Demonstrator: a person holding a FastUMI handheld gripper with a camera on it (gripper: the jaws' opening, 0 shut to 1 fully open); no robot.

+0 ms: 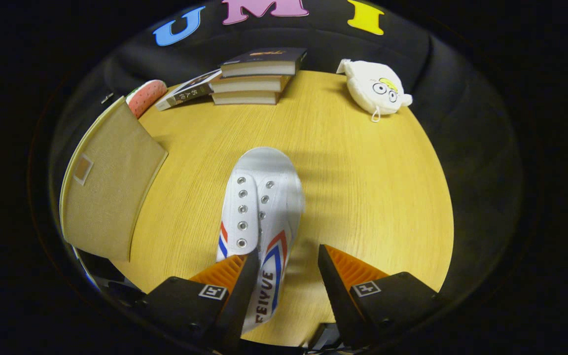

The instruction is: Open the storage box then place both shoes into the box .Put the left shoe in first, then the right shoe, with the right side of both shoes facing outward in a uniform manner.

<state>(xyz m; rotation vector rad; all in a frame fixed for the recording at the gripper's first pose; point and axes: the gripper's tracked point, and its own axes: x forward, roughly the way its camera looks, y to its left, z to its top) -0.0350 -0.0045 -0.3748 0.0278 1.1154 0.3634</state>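
Note:
A white canvas shoe (264, 197) with red and blue side stripes lies on the round wooden table (363, 187), toe pointing away from me. Its heel end reaches in between the fingers of my gripper (288, 251). The left finger (242, 276) overlaps the shoe's lace side, while the right finger (336, 276) stands apart from it with bare table in the gap. The jaws are open. The storage box's beige fabric lid (106, 187) stands raised to the left of the shoe, with a dark opening (99, 268) below it.
A stack of books (257, 74) sits at the table's far edge, with another book (188, 91) lying beside it. A white plush toy (375, 88) lies at the far right, and a red dotted cushion (143, 96) shows behind the box lid.

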